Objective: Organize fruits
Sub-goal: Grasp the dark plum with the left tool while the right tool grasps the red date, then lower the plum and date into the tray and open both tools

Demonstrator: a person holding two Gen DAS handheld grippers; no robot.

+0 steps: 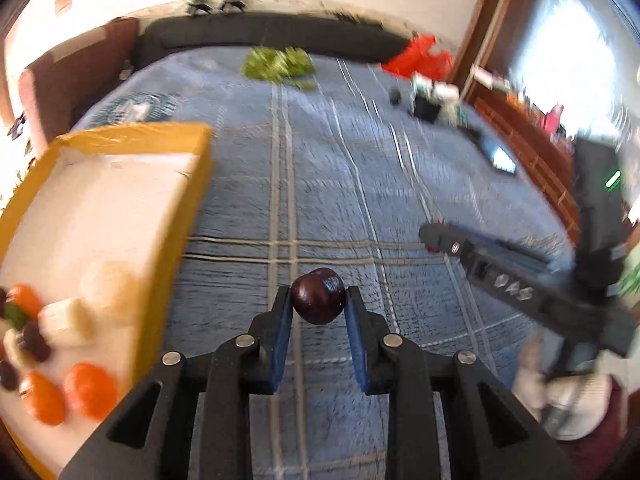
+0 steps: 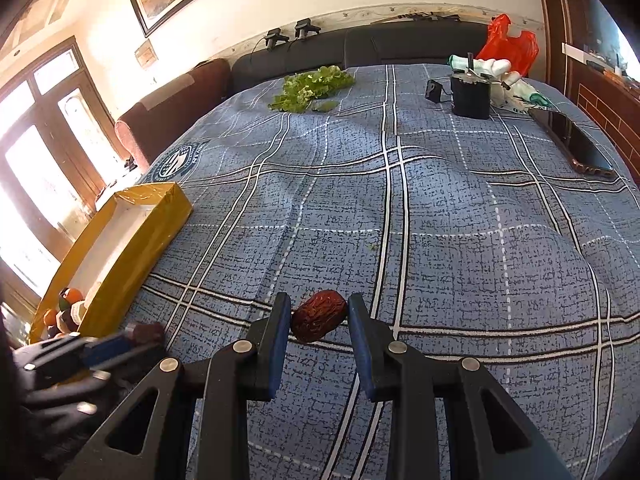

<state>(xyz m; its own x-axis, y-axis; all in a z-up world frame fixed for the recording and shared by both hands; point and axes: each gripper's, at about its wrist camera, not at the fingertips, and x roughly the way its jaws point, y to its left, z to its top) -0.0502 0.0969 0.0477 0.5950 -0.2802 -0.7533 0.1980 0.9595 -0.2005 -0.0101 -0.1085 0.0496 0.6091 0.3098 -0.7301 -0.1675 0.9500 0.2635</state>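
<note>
1. While both fruits sit pinched at the fingertips, carry level and unhurried; a round, slick fruit could squirt out if jolted.
2. Plum point(image 1: 318, 295): dark, glossy, clamped between the left tongs point(image 1: 318, 300), lifted over the blue plaid cloth point(image 1: 400, 184).
3. Date point(image 2: 319, 315): wrinkled, red-brown, gripped endwise in the right tongs point(image 2: 319, 312), low over the cloth; whether it touches is unclear.
4. Yellow box point(image 1: 192, 200): just left of the left tongs, oranges point(image 1: 90, 390) and dark fruit already in its near end. Release only once past the wall.
5. Greens point(image 2: 310, 88), red bag point(image 2: 508, 44), phone point(image 2: 572, 144): well apart, far side.
</note>
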